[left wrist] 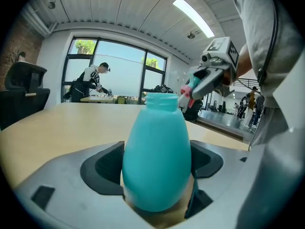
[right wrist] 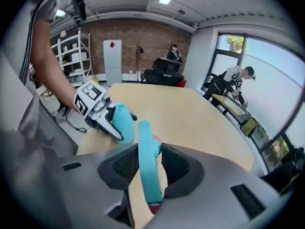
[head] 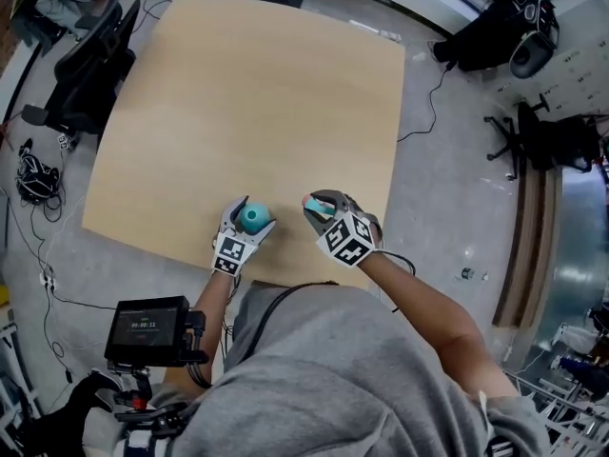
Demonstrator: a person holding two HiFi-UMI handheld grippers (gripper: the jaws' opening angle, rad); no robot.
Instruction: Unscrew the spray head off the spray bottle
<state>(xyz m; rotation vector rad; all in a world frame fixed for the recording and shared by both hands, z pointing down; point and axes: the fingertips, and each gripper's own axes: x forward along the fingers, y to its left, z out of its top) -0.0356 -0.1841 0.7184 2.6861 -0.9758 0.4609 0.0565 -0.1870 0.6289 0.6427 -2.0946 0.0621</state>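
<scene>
The light wooden table (head: 247, 112) is the biggest thing in the head view and fills the middle of it, with grey floor around. A black office chair (head: 95, 65) stands at its far left corner. The person, in a grey shirt (head: 324, 379), stands at the near edge and reaches both arms over it. A small black screen (head: 147, 329) hangs at the near left, beside the left arm.

The left gripper (head: 249, 217) is over the near edge of the table. Its jaws stand wide, and the left gripper view shows the dark pads pressing on both sides of the belly of the spray bottle (left wrist: 157, 161), so it is clamped on it. The bottle is teal, egg-shaped and upright. Its threaded neck at the top is bare and open (no head sits on it). I cannot tell if its bottom touches the table.

The right gripper (head: 322, 208) is just to the right of the left one, apart from it, and it points steeply down. Its jaws are much closer together and are closed on the spray head (right wrist: 148, 166). The head is off the bottle and held between the pads. It is a narrow teal piece with a pink part that shows at both ends. In the right gripper view it stands almost on end, leaning slightly, with the tabletop behind it.
</scene>
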